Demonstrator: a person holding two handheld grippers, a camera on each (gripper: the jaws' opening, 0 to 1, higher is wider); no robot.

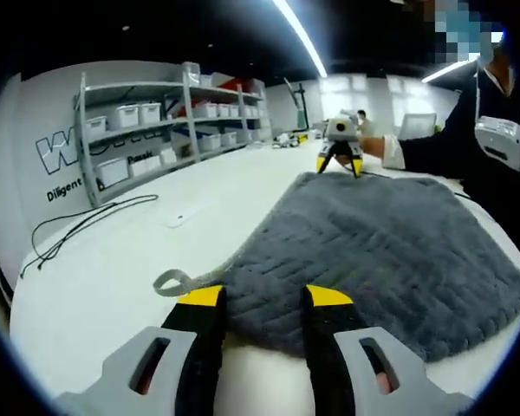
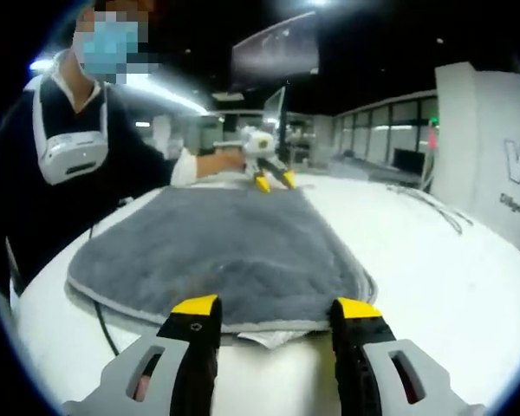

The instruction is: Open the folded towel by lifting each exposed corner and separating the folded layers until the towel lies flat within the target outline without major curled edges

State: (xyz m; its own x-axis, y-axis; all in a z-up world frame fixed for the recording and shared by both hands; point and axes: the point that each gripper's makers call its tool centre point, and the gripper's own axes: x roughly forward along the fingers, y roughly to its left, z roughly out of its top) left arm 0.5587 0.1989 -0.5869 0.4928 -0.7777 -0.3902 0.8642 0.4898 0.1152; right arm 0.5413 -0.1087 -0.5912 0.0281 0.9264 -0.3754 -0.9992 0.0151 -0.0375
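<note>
Towel point(image 1: 390, 251), grey, quilted chevron pattern, lies spread on the white table point(image 1: 113, 277); in the left gripper view we see it running from just past our jaws out to the far edge, a small hanging loop point(image 1: 175, 281) sticking off its near left corner. In the right gripper view the towel point(image 2: 217, 251) looks doubled at the near edge, a paler under-layer peeking out below the rounded near right corner.

Left gripper point(image 1: 264, 299): we see the yellow-tipped jaws apart, nothing between them, tips sitting at the towel's near edge; contact we cannot tell. It also shows in the right gripper view point(image 2: 273, 180) at the towel's far edge, held by the person's hand.

Right gripper point(image 2: 277, 310): jaws spread wide, empty, tips just at the near hem. In the left gripper view it point(image 1: 339, 159) stands at the far edge of the towel.

A black cable point(image 1: 78, 227) lies on the table far left, shelving point(image 1: 165, 121) with white bins behind it. The person point(image 2: 69, 165) in dark clothes stands on the left in the right gripper view.
</note>
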